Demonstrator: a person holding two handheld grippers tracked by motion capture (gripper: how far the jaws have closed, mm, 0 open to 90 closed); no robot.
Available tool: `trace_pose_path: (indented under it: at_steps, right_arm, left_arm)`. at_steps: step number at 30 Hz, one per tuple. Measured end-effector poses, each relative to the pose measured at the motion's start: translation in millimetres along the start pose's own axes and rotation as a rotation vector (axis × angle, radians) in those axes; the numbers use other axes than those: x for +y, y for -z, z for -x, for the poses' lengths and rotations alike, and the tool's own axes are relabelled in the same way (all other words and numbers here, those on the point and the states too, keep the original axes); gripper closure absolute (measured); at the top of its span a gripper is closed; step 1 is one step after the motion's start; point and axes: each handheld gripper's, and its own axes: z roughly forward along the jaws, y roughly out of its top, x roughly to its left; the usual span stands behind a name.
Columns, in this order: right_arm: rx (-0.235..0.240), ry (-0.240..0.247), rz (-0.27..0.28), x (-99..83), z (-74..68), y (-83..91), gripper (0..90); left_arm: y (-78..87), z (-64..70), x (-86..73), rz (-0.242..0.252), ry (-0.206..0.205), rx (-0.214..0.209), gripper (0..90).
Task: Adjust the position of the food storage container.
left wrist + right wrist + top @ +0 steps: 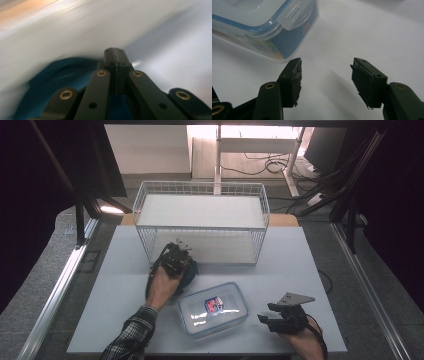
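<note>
High view: clear lidded container point(213, 308) is seen lying on the table point(300, 265), long axis slanting, between the grippers; right gripper point(271, 314), jaws wide, sits just beside its right end, while left gripper point(176, 256), jaws closed, is angled toward the wire basket point(200, 220).

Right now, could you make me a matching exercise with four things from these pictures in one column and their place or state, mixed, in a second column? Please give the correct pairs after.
1. left gripper
2. right gripper
3. clear lidded container
4. white wire basket

A. stands at the table's far side
B. fingers spread apart
C. lies between the two hands
D. fingers pressed together, over something blue

Pairs: 1-D, 2-B, 3-C, 4-A
</note>
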Motion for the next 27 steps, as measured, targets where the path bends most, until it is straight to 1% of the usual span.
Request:
trace_pose_path:
  at_steps: [1, 2, 3, 4, 5, 6, 7, 8, 9, 10, 11, 12, 13, 14, 15, 16, 17, 18, 20, 22, 23, 24, 26, 27]
  right_arm:
    - [0.003, -0.001, 0.001, 0.0, -0.1, -0.6, 41.1]
    - [0.006, -0.002, -0.002, 0.1, 0.0, -0.8, 41.0]
    - [0.007, -0.007, -0.005, 0.2, 1.2, -3.0, 40.8]
    - [0.006, -0.01, -0.009, 0.4, 1.6, -3.6, 40.8]
    - [0.004, -0.011, -0.012, 0.8, 1.7, -4.5, 40.7]
    - [0.002, -0.008, -0.01, 1.4, 1.4, -5.4, 40.6]
    - [0.002, -0.008, -0.01, 1.4, 1.4, -5.4, 40.6]
    - [0.001, -0.001, -0.011, 2.2, 0.8, -5.5, 40.4]
    - [0.002, 0.001, -0.011, 2.8, 0.0, -5.6, 40.2]
    - [0.006, 0.011, -0.014, 3.4, -0.7, -6.6, 40.0]
    - [0.006, 0.011, -0.014, 3.4, -0.7, -6.6, 40.0]
    - [0.012, 0.009, -0.019, 3.0, 0.1, -7.9, 39.8]
    - [0.013, 0.01, -0.019, 2.8, 0.6, -8.2, 39.7]
    - [0.014, 0.01, -0.019, 2.7, 0.9, -7.9, 39.7]
    - [0.014, 0.01, -0.019, 2.7, 0.9, -7.9, 39.7]
    - [0.015, 0.009, -0.014, 2.5, 0.9, -6.4, 39.3]
    - [0.015, 0.009, -0.014, 2.5, 0.9, -6.4, 39.3]
    - [0.014, 0.009, -0.013, 2.5, 1.0, -5.9, 39.3]
    - [0.014, 0.008, -0.01, 2.0, 1.7, -6.1, 39.1]
    - [0.012, 0.01, -0.017, 1.7, 1.8, -6.2, 38.9]
    - [0.012, 0.015, -0.017, 1.8, 1.3, -5.7, 38.8]
    - [0.01, 0.017, -0.015, 1.8, 1.0, -5.1, 38.7]
    - [0.011, 0.016, -0.013, 1.4, 1.4, -4.6, 38.7]
    - [0.012, 0.011, -0.014, 1.0, 2.0, -4.6, 38.6]
  left_arm:
    - [3.1, -3.7, -2.5, -0.003, 0.023, -0.025, 90.0]
    - [6.4, -0.5, -7.4, 0.008, -0.029, 0.009, 90.0]
    - [6.7, 3.0, -9.2, 0.015, -0.032, -0.019, 90.0]
    - [6.7, 3.0, -9.2, 0.015, -0.032, -0.019, 90.0]
    - [4.1, 7.8, -4.2, 0.013, -0.048, -0.023, 90.0]
    - [2.7, 10.1, -0.2, 0.027, -0.043, -0.042, 90.0]
    - [2.7, 10.1, -0.2, 0.027, -0.043, -0.042, 90.0]
    - [1.1, 12.5, 4.2, 0.043, -0.034, -0.059, 90.0]
    - [-1.5, 15.4, 8.9, 0.045, -0.032, -0.078, 90.0]
    - [-10.3, 21.8, 17.6, 0.012, -0.061, -0.072, 90.0]
    - [-10.3, 21.8, 17.6, 0.012, -0.061, -0.072, 90.0]
    - [-23.7, 27.1, 22.7, -0.061, -0.077, -0.041, 90.0]
    - [-30.3, 27.6, 23.4, -0.092, -0.087, -0.015, 90.0]
    - [-35.4, 26.2, 23.0, -0.107, -0.087, -0.006, 90.0]
    - [-35.4, 26.2, 23.0, -0.107, -0.087, -0.006, 90.0]
    - [-37.7, 24.8, 23.6, -0.112, -0.061, -0.024, 90.0]
    - [-37.7, 24.8, 23.6, -0.112, -0.061, -0.024, 90.0]
    - [-37.6, 26.1, 23.4, -0.114, -0.074, -0.016, 90.0]
    - [-36.6, 25.7, 22.9, -0.117, -0.067, -0.019, 90.0]
    - [-35.9, 26.8, 22.0, -0.119, -0.089, -0.003, 90.0]
    - [-34.4, 27.8, 19.9, -0.116, -0.113, 0.022, 90.0]
    - [-33.1, 27.3, 18.5, -0.116, -0.12, 0.031, 90.0]
    - [-29.4, 24.0, 14.8, -0.108, -0.114, 0.042, 90.0]
    - [-26.4, 21.2, 12.7, -0.109, -0.108, 0.038, 90.0]
